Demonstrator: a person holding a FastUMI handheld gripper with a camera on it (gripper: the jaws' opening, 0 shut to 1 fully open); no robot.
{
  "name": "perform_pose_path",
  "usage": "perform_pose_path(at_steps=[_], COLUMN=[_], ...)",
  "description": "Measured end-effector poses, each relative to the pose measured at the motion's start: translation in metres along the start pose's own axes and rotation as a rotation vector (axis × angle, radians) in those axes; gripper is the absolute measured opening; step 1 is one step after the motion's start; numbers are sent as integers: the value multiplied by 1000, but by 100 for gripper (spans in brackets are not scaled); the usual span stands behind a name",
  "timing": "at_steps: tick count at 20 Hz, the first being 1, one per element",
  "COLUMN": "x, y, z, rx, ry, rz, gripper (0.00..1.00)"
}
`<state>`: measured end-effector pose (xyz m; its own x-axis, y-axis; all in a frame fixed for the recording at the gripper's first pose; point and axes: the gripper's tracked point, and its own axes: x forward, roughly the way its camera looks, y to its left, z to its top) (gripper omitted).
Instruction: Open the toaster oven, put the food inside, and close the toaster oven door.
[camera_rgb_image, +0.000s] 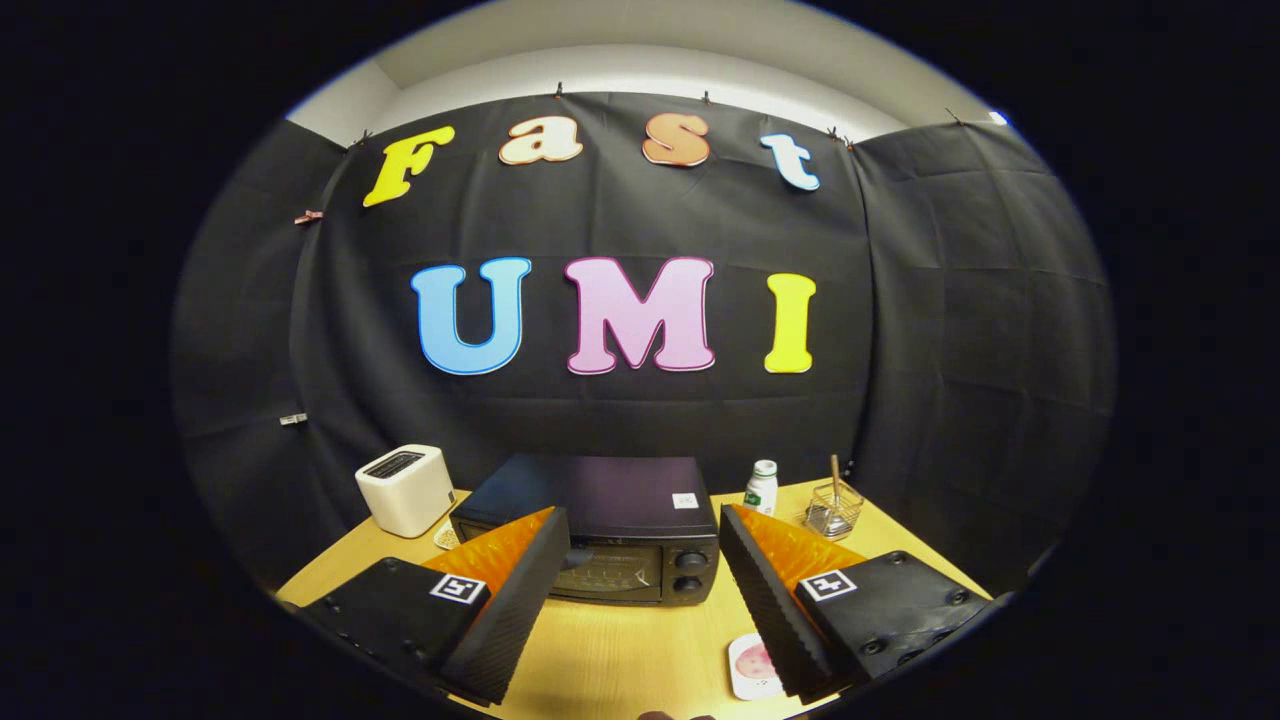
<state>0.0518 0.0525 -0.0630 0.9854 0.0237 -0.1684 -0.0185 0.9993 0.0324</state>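
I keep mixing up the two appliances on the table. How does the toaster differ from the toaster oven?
The toaster is white, upright and rounded, slot on top; the toaster oven is black, wide and boxy, with a glass front door, shut, and knobs beside it. The toaster stands off to one side of the open gripper; the toaster oven lies just beyond its fingers. Both stand on the wooden table.

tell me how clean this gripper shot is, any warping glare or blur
Gripper view: strong fisheye warping bends the table edges and bows the booth wall; lighting is even and soft, with slight glare on the toaster oven door glass; the open gripper fingers look a little soft up close, while the white toaster and bottle stay sharp.
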Motion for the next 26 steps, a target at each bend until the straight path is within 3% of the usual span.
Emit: perform_pose_path(at_steps=[7,13,16,19,22,26], x=[86,141,142,142,134,110], y=[55,71,75,84,83,85], z=[-57,-114,-123,-129,-138,-143], rx=[-8,8,-16,-60,-15,-45], ry=[132,250,265,259,308,319], rz=[33,10,-9,23,20,21], gripper=[98,99,99,99,98,98])
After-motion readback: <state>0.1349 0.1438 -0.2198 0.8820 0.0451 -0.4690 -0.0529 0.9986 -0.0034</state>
